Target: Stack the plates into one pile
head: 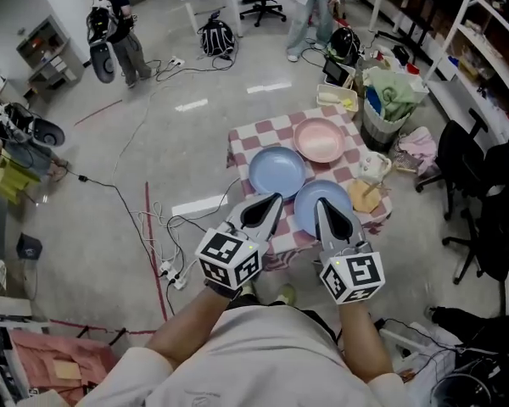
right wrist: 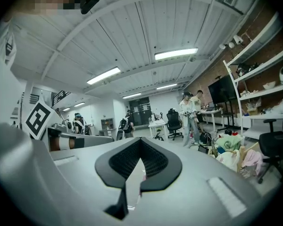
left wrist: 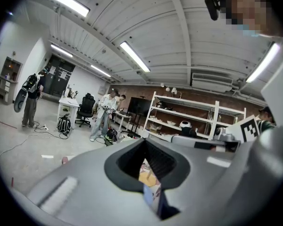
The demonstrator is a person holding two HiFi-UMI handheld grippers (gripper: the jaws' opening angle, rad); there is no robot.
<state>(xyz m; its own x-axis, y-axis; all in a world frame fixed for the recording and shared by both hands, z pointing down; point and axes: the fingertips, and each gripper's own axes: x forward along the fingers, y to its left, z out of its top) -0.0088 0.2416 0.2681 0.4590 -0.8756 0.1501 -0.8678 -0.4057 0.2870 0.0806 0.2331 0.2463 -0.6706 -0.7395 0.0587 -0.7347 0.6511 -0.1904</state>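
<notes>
In the head view a small table with a red-and-white checked cloth (head: 248,140) carries three plates. A pink plate (head: 320,139) lies at the far side, a blue plate (head: 277,171) in the middle, and a second blue plate (head: 307,213) at the near edge. My left gripper (head: 272,200) is shut and empty, its tip over the near edge beside the middle blue plate. My right gripper (head: 321,203) is shut and empty too, hovering over the near blue plate and covering part of it. Both gripper views look out across the room, past shut jaws.
A white teapot-like vessel (head: 374,166) and a yellow item (head: 366,196) sit on the table's right side. A bin with green cloth (head: 390,100) stands behind, black office chairs (head: 479,193) to the right. Cables (head: 165,227) trail over the floor at left. People stand in the background (head: 119,36).
</notes>
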